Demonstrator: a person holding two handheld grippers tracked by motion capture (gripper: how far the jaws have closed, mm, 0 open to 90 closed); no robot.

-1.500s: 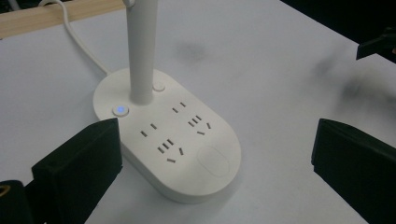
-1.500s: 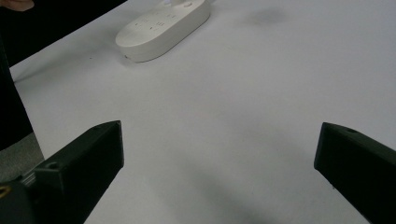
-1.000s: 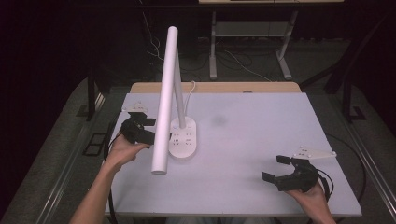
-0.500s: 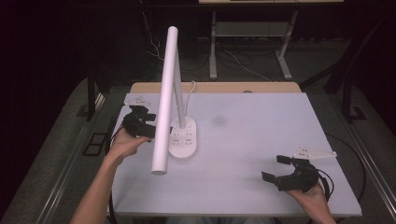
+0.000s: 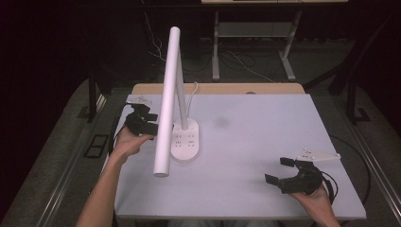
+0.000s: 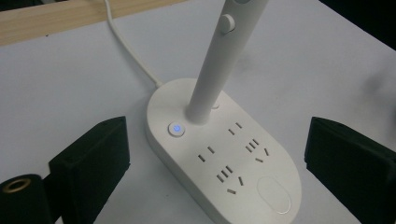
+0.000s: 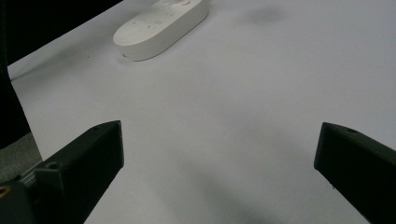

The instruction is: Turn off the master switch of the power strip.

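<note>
Lamp [image 5: 185,138] stands left of table [image 5: 265,137] centre, its base button lit blue. Left gripper [image 5: 142,122] — jaws apart — sits just beside the base; no grasp yet. Right gripper [image 5: 294,177] — also apart — rests well away.

In the high view, the left gripper [image 5: 147,118] is partly hidden behind the lamp arm [image 5: 166,101]. In the right gripper view, the lamp base [image 7: 159,27] is cut off by the top edge.

White table [image 5: 265,137], wood strip along far edge; white lamp base [image 5: 185,140] with sockets standing left of centre, cord [image 5: 193,90] trailing back.
</note>
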